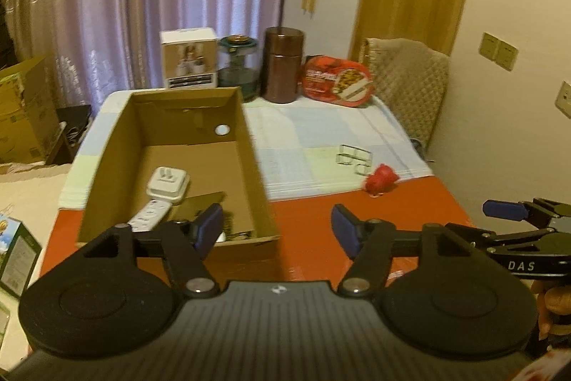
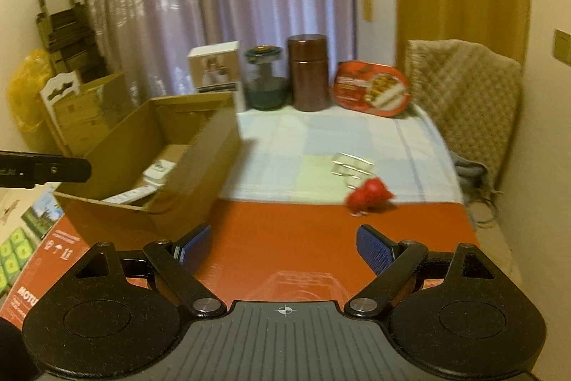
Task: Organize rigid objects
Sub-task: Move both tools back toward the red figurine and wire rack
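Observation:
An open cardboard box [image 1: 249, 145] [image 2: 200, 166] stands on the left of the red table. Inside lie a white charger plug [image 1: 167, 184] [image 2: 158, 171], a white remote-like bar [image 1: 150, 215] [image 2: 130, 194] and some darker pieces at its near end. On the pale cloth lie a clear square frame [image 1: 353, 159] [image 2: 353, 166] and a small red object [image 1: 380, 179] [image 2: 369, 193]. My left gripper [image 1: 276, 231] is open over the box's near right corner, nothing between its fingers. My right gripper [image 2: 282, 250] is open and empty above the red tabletop; it also shows at the right edge [image 1: 514, 213].
Along the far table edge stand a white carton [image 1: 189, 58], a glass jar [image 1: 237, 66], a brown canister [image 1: 283, 65] and a red food tray [image 1: 337, 81]. A padded chair [image 1: 410, 84] is on the right. Cardboard boxes [image 2: 89, 109] stack at the left.

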The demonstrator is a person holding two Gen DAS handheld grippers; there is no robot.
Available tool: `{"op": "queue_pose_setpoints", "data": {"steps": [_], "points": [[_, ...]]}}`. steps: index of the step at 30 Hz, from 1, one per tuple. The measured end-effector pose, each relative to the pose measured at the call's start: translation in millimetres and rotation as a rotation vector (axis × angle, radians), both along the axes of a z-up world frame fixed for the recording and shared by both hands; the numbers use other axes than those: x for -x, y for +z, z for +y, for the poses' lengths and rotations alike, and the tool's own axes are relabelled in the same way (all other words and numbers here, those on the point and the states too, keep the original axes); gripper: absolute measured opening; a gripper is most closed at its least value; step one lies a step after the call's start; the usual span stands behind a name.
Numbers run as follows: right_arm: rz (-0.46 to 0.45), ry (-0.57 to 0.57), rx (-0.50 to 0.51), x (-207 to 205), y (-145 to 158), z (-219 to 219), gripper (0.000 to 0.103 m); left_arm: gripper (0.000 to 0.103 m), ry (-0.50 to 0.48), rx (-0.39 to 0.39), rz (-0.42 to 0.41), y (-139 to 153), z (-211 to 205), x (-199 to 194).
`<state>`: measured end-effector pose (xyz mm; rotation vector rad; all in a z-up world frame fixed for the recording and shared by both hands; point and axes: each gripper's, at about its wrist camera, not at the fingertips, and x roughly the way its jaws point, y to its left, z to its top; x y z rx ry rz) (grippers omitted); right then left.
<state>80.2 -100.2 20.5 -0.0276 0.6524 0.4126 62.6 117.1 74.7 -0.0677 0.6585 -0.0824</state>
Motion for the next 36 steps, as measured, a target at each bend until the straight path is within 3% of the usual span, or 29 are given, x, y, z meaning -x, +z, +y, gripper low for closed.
{"op": "queue_pose_setpoints", "data": {"steps": [13, 25, 36], "points": [[0.002, -0.134, -0.014, 0.7, 2.3, -73.0, 0.085, 0.078, -0.072, 0.019, 0.010, -11.2, -63.8, -22.0], [-0.020, -0.077, 0.023, -38.0, -11.6, -87.7, 0.085, 0.079, -0.118, -0.016, 0.031, -31.6, -93.8, -75.9], [-0.039, 0.073, 0.087, -105.6, -60.0, -73.1, 0.085, 0.079, -0.118, -0.027, 0.063, -68.7, -107.4, -146.8]]}}
